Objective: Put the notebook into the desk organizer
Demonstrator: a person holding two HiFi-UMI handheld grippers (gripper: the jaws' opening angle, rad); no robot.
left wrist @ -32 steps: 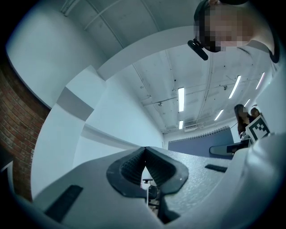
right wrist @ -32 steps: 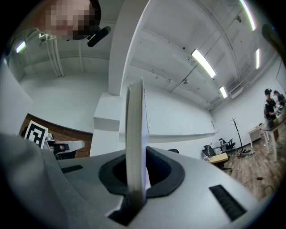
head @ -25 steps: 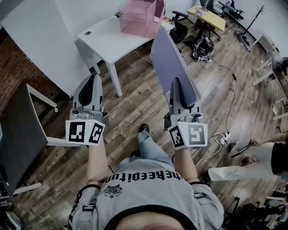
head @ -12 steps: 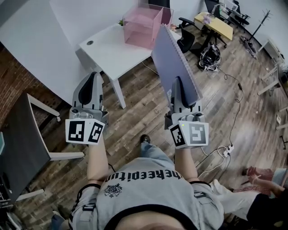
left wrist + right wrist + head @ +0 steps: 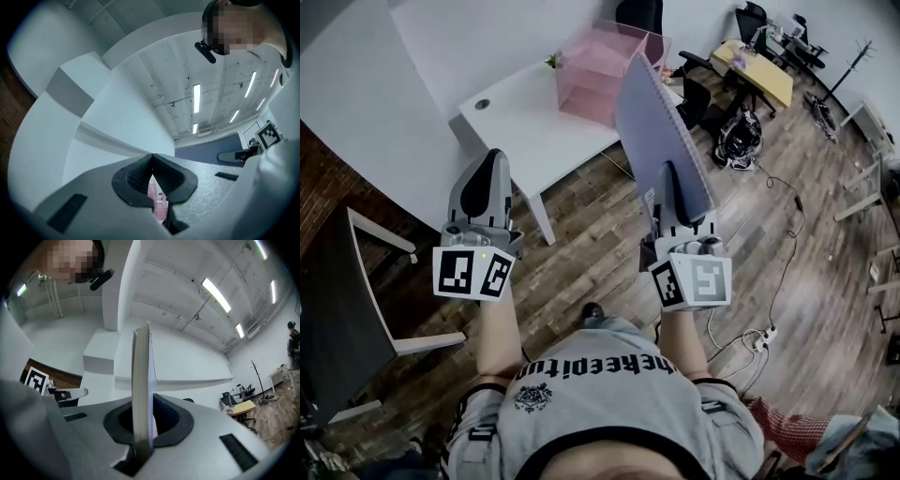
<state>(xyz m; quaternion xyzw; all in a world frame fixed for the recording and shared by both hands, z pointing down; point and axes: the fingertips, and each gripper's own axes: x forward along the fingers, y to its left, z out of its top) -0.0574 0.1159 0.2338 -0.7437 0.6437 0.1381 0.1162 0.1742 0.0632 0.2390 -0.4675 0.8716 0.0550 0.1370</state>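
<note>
I had the right gripper [image 5: 671,187] clamped on the notebook [image 5: 661,127], which stood on edge, its long axis aimed toward the pink desk organizer [image 5: 598,66] on the white desk [image 5: 511,117]. The organizer lay ahead, slightly left. The left gripper [image 5: 481,183] was closed on nothing.

The desk organizer [image 5: 602,67] sits on the worktop [image 5: 517,117], toward its right end. In front of it, the notebook [image 5: 661,141] stands up in the right gripper [image 5: 668,180] jaws. The left gripper [image 5: 487,167] is to its left, in front of the worktop.
</note>
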